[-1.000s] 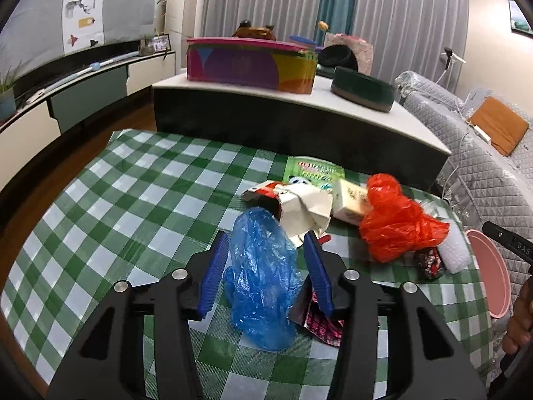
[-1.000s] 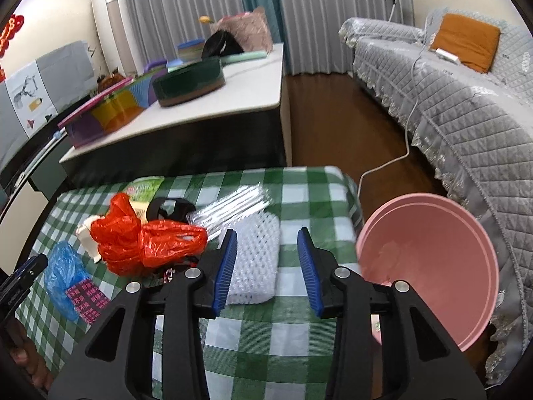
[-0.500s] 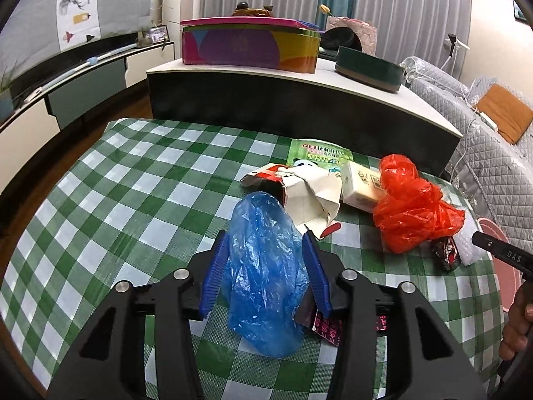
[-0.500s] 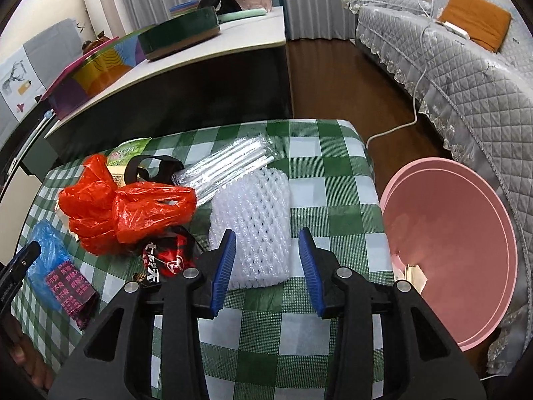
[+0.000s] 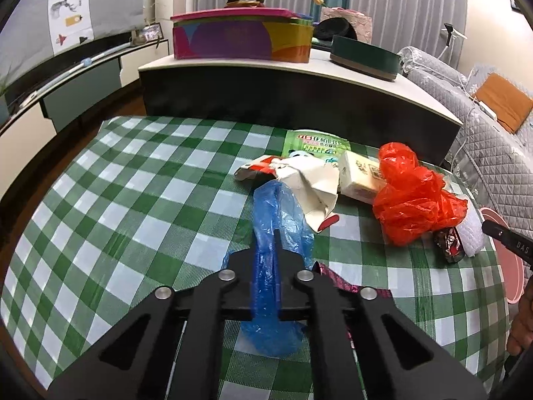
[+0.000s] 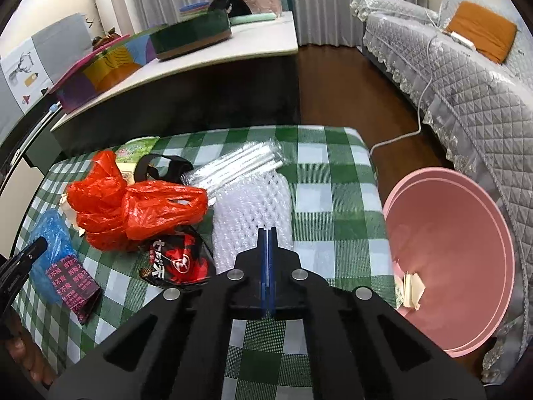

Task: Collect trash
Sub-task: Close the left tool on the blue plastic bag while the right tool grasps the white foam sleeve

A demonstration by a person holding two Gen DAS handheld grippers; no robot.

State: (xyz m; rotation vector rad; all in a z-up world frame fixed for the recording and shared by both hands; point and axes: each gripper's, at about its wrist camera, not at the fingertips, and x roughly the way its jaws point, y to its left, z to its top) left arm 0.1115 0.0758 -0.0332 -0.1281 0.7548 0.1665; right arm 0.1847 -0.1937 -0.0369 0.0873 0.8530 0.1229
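Observation:
My left gripper (image 5: 273, 243) is shut on a crumpled blue plastic bag (image 5: 279, 220) that lies on the green checked table (image 5: 133, 200). My right gripper (image 6: 267, 236) is shut on the near edge of a white foam net sheet (image 6: 250, 210). A red plastic bag (image 6: 133, 206) (image 5: 413, 196), a red and black snack wrapper (image 6: 180, 263), a dark pink-lettered packet (image 6: 71, 283), a clear straw bundle (image 6: 240, 166), a torn white carton (image 5: 306, 176) and a small cream box (image 5: 361, 176) lie between the grippers. The blue bag also shows in the right wrist view (image 6: 50, 233).
A pink basin (image 6: 456, 266) stands off the table's right edge with a scrap of paper (image 6: 411, 290) in it. A green snack pack (image 5: 314, 143) lies at the table's far edge. A low white-topped counter (image 5: 299, 76) stands behind, a grey quilted sofa (image 6: 466, 76) to the right.
Both grippers were open and have closed: the left on the blue bag, the right on the foam net sheet after moving forward over it.

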